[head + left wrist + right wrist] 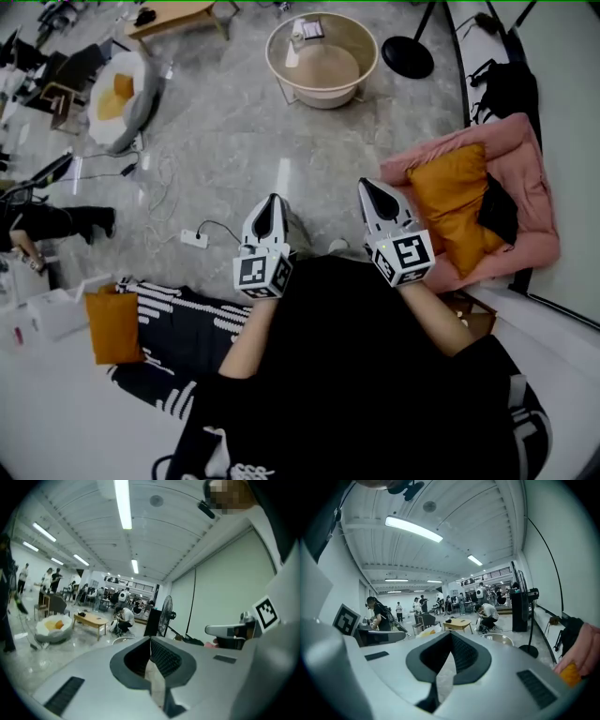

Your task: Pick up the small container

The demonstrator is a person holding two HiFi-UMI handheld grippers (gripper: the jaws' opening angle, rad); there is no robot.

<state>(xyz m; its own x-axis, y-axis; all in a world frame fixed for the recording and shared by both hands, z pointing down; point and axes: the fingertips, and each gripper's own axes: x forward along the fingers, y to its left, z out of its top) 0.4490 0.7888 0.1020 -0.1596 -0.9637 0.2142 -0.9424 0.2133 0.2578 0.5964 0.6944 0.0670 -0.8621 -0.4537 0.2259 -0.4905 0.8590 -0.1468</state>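
Note:
A small pale container (307, 30) with a dark top rests inside the round beige tray table (361, 42) at the far end of the floor. My left gripper (272, 201) and right gripper (369, 186) are held side by side at waist height, far short of that table, both pointing toward it. Each has its jaws pressed together with nothing between them. In the left gripper view the left gripper (151, 640) tapers to a closed tip, and the right gripper (451, 636) looks the same in the right gripper view. The table's rim (499, 639) shows just beyond the right one.
A pink armchair (525, 225) with an orange cushion (455, 202) stands at my right. A black lamp base (408, 56) sits beside the round table. A striped rug (178, 328), a power strip (194, 238) with cables and a white chair (122, 94) lie to the left. People stand in the background.

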